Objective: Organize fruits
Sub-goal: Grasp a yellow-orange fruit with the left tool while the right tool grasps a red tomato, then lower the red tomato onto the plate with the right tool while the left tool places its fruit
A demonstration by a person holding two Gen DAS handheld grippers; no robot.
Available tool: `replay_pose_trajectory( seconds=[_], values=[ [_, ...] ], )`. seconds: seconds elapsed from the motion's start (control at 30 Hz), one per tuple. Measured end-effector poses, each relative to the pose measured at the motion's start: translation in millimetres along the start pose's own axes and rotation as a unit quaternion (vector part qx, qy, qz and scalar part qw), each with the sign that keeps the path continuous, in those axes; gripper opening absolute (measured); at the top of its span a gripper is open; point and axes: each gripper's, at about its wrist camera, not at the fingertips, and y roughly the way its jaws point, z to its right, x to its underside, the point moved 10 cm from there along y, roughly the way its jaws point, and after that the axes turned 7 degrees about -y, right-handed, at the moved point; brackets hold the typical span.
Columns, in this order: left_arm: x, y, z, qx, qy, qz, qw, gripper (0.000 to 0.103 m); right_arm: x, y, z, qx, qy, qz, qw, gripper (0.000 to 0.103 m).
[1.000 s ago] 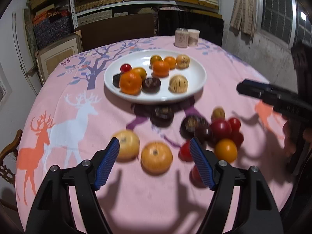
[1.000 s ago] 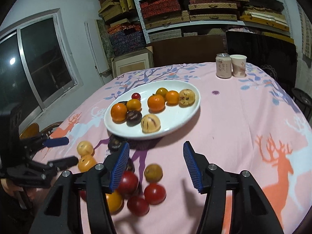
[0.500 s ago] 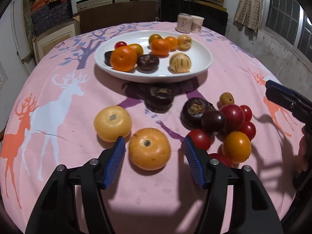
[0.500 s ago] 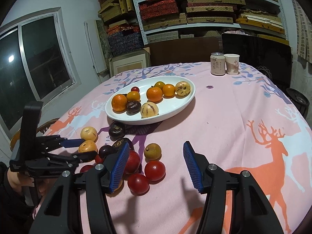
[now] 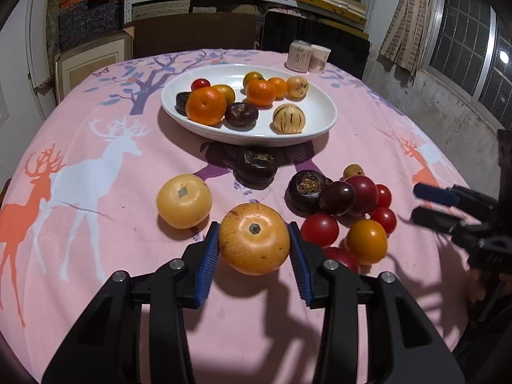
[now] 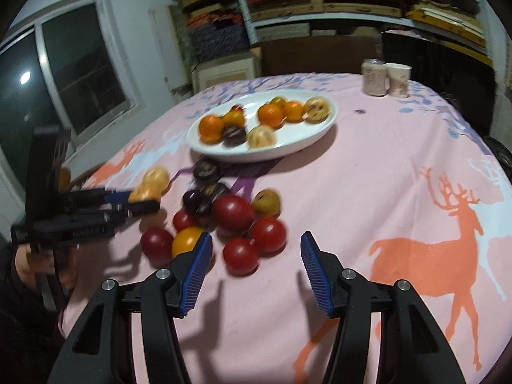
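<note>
**Left tool closing on the orange fruit**

My left tool has the big orange fruit between its blue pads, and the jaws are closing on it. Both pads sit right against its sides; the fruit rests on the bench at the bottom centre of my left view. A paler yellow fruit lies just beside it at 10 o'clock, apart from the tool.

At 2 o'clock from the held fruit is the loose cluster: red tomatoes, an orange tomato and dark purple fruits, all touching or nearly so. One more dark fruit lies alone at 12 o'clock, just before the plate. The plate, further on at 12, carries oranges, dark fruits and two pale striped ones.

My right tool hangs above the bench with its jaws moderately wide and nothing between them. The cluster lies just ahead of its left pad, at 11 o'clock in the right view, which is blurred. The left tool shows there at 9 o'clock, in a hand. A can and a paper cup stand side by side at the far edge, at 1 o'clock.
</note>
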Motion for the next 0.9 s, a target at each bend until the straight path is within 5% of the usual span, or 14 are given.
replay_pose_trajectory(
  seconds=[0.13,0.5,0.9],
  values=[
    [9.7,-11.6,3.4,-0.001,0.008,-0.002,1.0,0.041,13.6,13.1,-18.4,-0.007,-0.034,-0.036,0.999,0.053],
    [21.7,-15.1,3.0,-0.003,0.003,-0.003,1.0,0.042,13.6,40.9,-14.2,-0.015,0.008,-0.084,0.996,0.03],
    [11.0,-37.7,2.2,0.001,-0.002,0.017,0.9999,0.042,7.8,1.3,-8.7,-0.007,0.015,-0.034,0.999,0.029]
  ],
)
